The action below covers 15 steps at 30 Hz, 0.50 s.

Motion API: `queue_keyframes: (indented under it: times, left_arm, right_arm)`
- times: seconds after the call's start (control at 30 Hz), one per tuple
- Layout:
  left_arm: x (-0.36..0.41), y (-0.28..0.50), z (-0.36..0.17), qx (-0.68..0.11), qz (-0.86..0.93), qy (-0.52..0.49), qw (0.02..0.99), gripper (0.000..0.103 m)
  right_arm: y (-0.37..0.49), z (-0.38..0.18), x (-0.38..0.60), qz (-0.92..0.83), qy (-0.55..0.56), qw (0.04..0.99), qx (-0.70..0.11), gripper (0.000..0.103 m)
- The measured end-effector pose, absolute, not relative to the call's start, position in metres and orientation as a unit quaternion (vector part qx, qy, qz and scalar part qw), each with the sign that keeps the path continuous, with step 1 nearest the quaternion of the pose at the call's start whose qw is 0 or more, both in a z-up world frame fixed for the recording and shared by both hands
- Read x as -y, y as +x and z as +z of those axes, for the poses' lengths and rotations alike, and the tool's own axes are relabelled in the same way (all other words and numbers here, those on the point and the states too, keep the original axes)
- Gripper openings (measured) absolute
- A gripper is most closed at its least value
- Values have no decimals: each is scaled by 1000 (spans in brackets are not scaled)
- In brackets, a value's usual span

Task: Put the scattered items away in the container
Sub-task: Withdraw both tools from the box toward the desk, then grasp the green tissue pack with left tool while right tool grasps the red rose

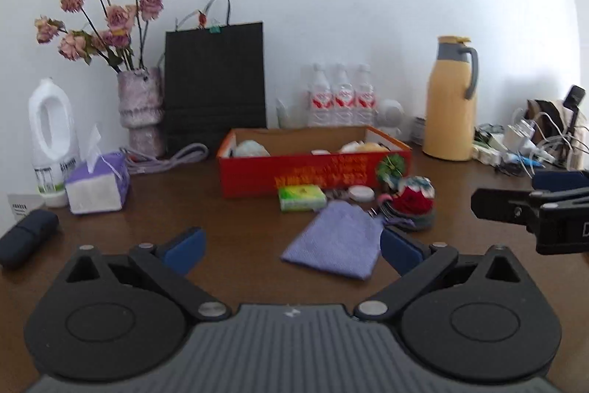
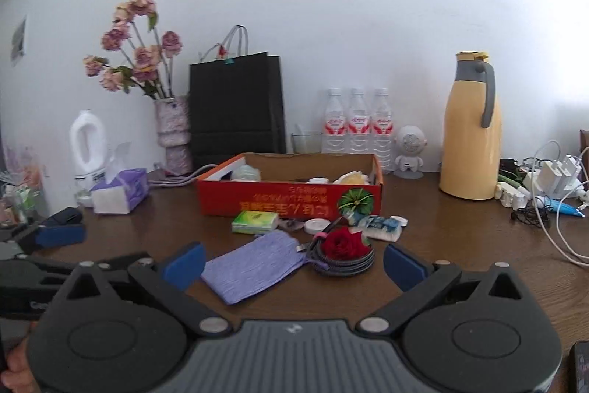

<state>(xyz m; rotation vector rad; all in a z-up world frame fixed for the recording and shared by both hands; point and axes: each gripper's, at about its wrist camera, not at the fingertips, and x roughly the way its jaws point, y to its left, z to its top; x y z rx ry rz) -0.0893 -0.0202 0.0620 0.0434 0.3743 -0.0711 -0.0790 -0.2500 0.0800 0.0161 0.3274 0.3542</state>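
Both grippers hover low over the dark wooden table (image 2: 460, 238), each with its blue-padded jaws spread wide and nothing between them. In the left wrist view, the left gripper (image 1: 291, 247) faces the red cardboard box (image 1: 313, 174), which sits at its 12 o'clock, top open, with a few pale items already inside. The right gripper (image 2: 292, 262) sees the same box at about 12 o'clock.

The scattered items lie on the table just in front of the box. A purple folded cloth (image 2: 254, 266) lies flat between the right gripper's pads, toward its left pad. At the cloth's 3 o'clock, touching its corner, sits a coiled grey cable (image 2: 346, 264) with a red rose (image 2: 344, 244) resting on top of it. At the cloth's 12 o'clock a green tissue pack (image 2: 255, 221) lies just beside the box front. A small white round lid (image 2: 316, 226) sits at the tissue pack's 3 o'clock, and a blue-and-white wrapped pack (image 2: 381, 227) lies at the rose's 1 o'clock.

Behind the box stand a black paper bag (image 2: 235, 105), three water bottles (image 2: 357, 124) and a yellow thermos jug (image 2: 473, 127); a purple tissue box (image 2: 121, 190) sits at the box's 9 o'clock.
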Motion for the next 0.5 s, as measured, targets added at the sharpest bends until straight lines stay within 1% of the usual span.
queue_keyframes:
  times: [0.1,0.23,0.3,0.33,0.37,0.4,0.47,0.5]
  left_arm:
    - [31,-78,50,-214,-44,48,975,103]
    - [31,-50,50,-224,-50,53,972,103]
    - [28,-37,51,-227,-47,48,972,103]
    - [25,-30,50,-231,-41,46,971,103]
    - [23,-21,49,-238,-36,46,970,101]
    - [21,-12,49,-244,-38,46,968,100]
    - [18,11,50,-250,-47,44,966,90]
    - [17,23,52,-252,-51,44,965,88]
  right_arm:
    - [-82,74,251,190,15,970,-150,103]
    - [-57,74,248,179,10,970,-166,103]
    - [-35,72,251,160,11,968,-196,103]
    - [-21,71,251,149,12,965,-217,100]
    - [-9,68,252,143,13,962,-233,98]
    - [6,64,254,139,15,959,-248,94]
    - [32,58,255,138,19,953,-269,90]
    - [44,56,255,140,22,952,-273,89]
